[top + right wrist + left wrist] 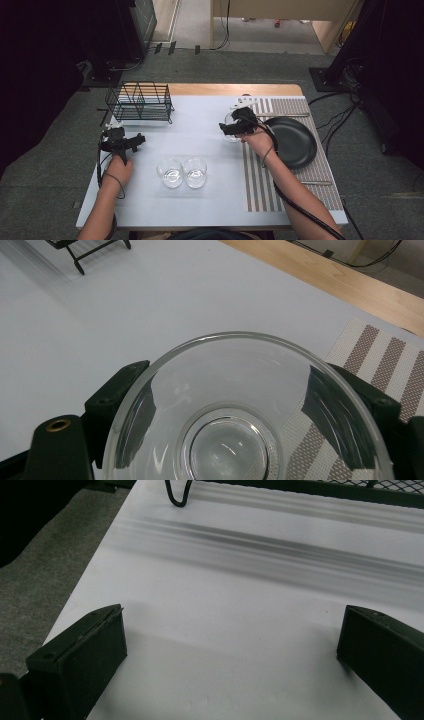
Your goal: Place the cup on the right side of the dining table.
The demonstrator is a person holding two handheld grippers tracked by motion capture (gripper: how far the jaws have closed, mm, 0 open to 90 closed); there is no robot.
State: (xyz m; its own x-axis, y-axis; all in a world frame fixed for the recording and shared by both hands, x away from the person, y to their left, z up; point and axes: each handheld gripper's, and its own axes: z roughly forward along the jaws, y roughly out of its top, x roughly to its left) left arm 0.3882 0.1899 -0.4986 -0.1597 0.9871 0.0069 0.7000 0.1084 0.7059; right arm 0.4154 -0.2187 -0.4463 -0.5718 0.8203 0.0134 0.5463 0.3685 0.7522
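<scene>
A clear glass tumbler (227,440) sits between the black jaws of my right gripper (231,369), seen from above its rim. The jaws press on its two sides, so that gripper is shut on it. From the high view the same glass (231,135) is at the left edge of the striped placemat (280,107), under my right gripper (226,129). Two more clear glasses (170,172) (195,172) stand side by side in the middle of the white table (200,130). My left gripper (139,140) hovers at the table's left side, open (235,612), with bare tabletop between its jaws.
A black wire rack (140,102) stands at the back left; its foot (177,495) is just ahead of the left gripper. A black plate (292,142) lies on the placemat right of the held glass. Grey carpet (55,150) surrounds the table.
</scene>
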